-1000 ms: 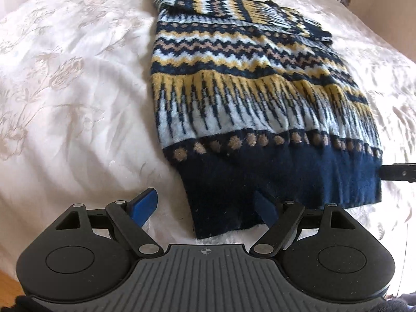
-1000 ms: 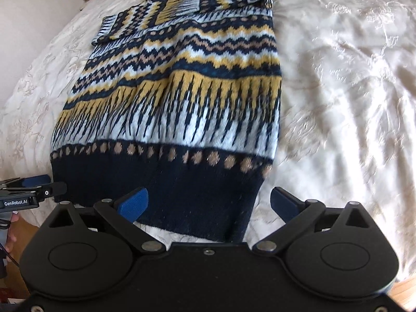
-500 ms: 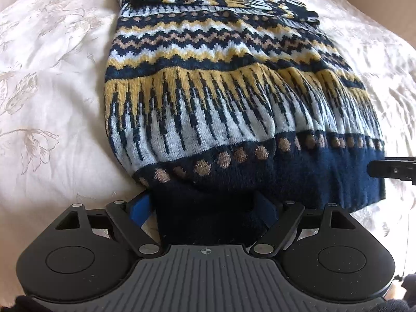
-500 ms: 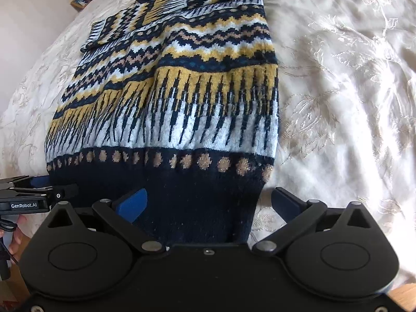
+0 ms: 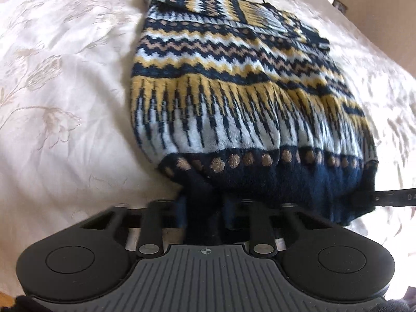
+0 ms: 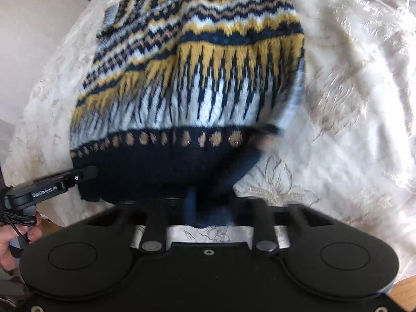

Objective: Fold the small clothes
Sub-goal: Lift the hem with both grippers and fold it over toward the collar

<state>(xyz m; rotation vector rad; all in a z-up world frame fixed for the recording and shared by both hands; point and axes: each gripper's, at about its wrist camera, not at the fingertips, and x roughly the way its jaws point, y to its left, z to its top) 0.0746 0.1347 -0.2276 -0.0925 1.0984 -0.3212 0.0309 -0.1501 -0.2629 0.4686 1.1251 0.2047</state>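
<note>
Here is the sweater, spread flat on the cream bedspread, its long axis running from the navy hem at six o'clock up to the folded-in sleeves at twelve. Both grippers sit at the hem end, one on each corner, so the coming fold looks like a bottom-to-top carry along that axis, both hands equally placed for it.

Left gripper: jaws closing, and a bunched tuck of navy hem is pinched between them, rising dark from the gap toward twelve o'clock. The other tool's fingertip pokes in at three o'clock against the opposite hem corner.

Right gripper: jaws closing too, blue pads drawn in tight on the right hem corner, cloth gathered straight ahead at twelve. The view is motion-blurred, but the fabric plainly sits between the pads. At nine o'clock the left tool bites the far corner, a hand behind it.
</note>
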